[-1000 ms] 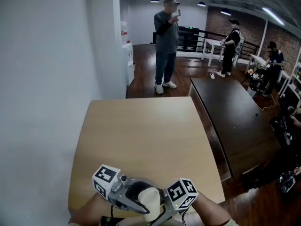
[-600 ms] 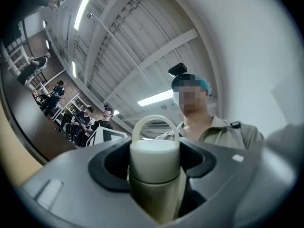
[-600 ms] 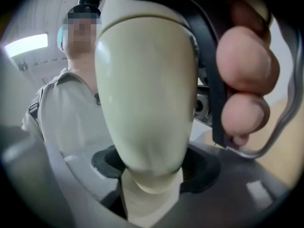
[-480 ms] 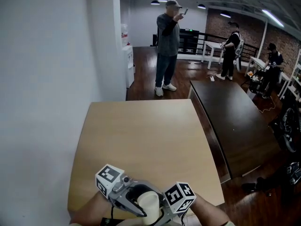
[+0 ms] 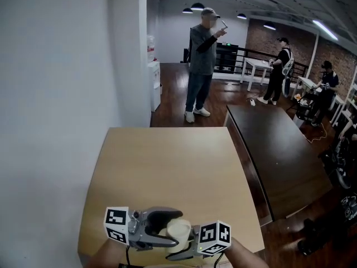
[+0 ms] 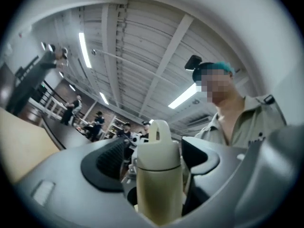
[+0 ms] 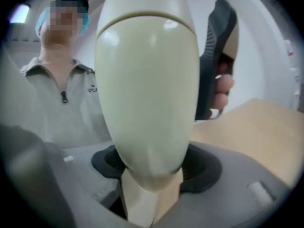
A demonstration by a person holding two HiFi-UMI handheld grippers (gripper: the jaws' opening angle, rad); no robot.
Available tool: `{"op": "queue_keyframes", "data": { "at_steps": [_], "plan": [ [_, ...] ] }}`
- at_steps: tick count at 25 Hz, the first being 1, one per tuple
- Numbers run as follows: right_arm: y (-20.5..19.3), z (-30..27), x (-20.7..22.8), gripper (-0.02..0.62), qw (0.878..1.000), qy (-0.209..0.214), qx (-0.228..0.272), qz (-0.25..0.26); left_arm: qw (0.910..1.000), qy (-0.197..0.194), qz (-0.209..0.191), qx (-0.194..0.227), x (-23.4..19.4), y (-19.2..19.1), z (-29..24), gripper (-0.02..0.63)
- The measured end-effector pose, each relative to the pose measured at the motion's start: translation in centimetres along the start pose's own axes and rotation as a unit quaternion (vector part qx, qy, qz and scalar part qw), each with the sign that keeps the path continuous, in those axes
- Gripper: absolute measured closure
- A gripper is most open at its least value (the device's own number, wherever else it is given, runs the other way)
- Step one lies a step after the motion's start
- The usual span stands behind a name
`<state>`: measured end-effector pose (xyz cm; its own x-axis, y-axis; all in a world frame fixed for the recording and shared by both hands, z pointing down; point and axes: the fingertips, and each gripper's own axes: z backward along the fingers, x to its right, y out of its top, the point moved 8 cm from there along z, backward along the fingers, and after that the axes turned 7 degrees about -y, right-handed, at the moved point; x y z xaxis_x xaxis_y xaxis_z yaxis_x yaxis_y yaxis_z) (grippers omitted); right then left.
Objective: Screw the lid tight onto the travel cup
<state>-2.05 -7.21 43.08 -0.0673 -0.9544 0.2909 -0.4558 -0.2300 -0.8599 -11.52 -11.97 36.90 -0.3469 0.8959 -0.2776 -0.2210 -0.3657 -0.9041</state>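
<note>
Presently, in the head view, my two grippers meet over the near edge of the tan table [image 5: 167, 166], with the cream travel cup [image 5: 178, 229] caught between them and well short of the far corners. My left gripper [image 5: 167, 226] reaches in from the left at the cup's top. My right gripper [image 5: 184, 247] comes from the right at its body. As I read it, one is there to hold and one to turn.

Left gripper view: the lid [image 6: 159, 148], loop handle uppermost, stands between the jaws, which have just been opening. The ribbed pads [image 6: 107, 160] stand wide, with a sliver of gap on either side and nothing gripped. I judge this a release between twists, made to take a fresh bite on the lid.

Right gripper view: the jaws are clamped on the travel cup's rounded body [image 7: 147, 89], pads pressed to both flanks so that it cannot spin under the turning. Beyond it shows the left gripper's dark jaw. The lid sits on the cup, but I cannot tell whether it is fully tight.
</note>
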Motion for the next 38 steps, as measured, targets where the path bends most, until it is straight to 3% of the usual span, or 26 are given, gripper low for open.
{"op": "queue_keyframes", "data": {
  "at_steps": [2,4,9,12,14,18,23,25,28,32,35,38],
  "plan": [
    [-0.2,0.3,1.4,0.290,0.998,-0.069,-0.002,-0.007,0.9964,0.077,-0.036,0.004,0.0,0.0,0.5,0.222],
    [-0.6,0.6,2.5,0.290,0.991,-0.135,-0.004,-0.013,0.9853,0.153,-0.076,0.007,0.4,-0.3,0.7,0.222],
    [-1.3,0.6,4.4,0.290,0.961,-0.275,-0.019,-0.030,0.9362,0.314,-0.158,-0.003,2.2,-0.9,0.3,0.233],
    [-1.4,0.6,5.2,0.290,0.947,-0.318,-0.026,-0.034,0.9092,0.369,-0.193,-0.020,2.2,-0.9,-0.4,0.255],
    [-1.1,0.5,5.2,0.290,0.943,-0.329,-0.031,-0.035,0.8973,0.389,-0.206,-0.032,2.2,-0.9,-0.9,0.255],
    [-1.0,-0.5,4.5,0.290,0.944,-0.325,-0.039,-0.036,0.8910,0.403,-0.203,-0.048,2.2,-1.2,-1.2,0.258],
    [-1.0,-1.1,3.9,0.290,0.948,-0.311,-0.045,-0.038,0.8951,0.402,-0.189,-0.041,2.4,-1.3,-0.7,0.319],
    [-1.1,-1.0,3.6,0.290,0.951,-0.304,-0.049,-0.035,0.9039,0.388,-0.178,-0.033,2.5,-1.3,-0.6,0.319],
    [-1.1,-0.8,3.2,0.290,0.961,-0.269,-0.052,-0.030,0.9254,0.345,-0.154,-0.022,2.6,-1.1,-0.1,0.319],
    [-1.1,-0.8,1.6,0.290,0.986,-0.160,-0.042,-0.022,0.9618,0.251,-0.109,-0.016,3.1,-0.9,0.5,0.302],
    [-1.0,-0.9,-0.1,0.290,0.998,-0.049,-0.030,-0.016,0.9871,0.145,-0.066,-0.013,3.3,-0.8,0.5,0.302],
    [-0.9,-1.0,-1.8,0.290,0.998,0.061,-0.022,-0.017,0.9994,0.032,-0.012,-0.010,3.0,-0.9,0.1,0.302]
  ]
}}
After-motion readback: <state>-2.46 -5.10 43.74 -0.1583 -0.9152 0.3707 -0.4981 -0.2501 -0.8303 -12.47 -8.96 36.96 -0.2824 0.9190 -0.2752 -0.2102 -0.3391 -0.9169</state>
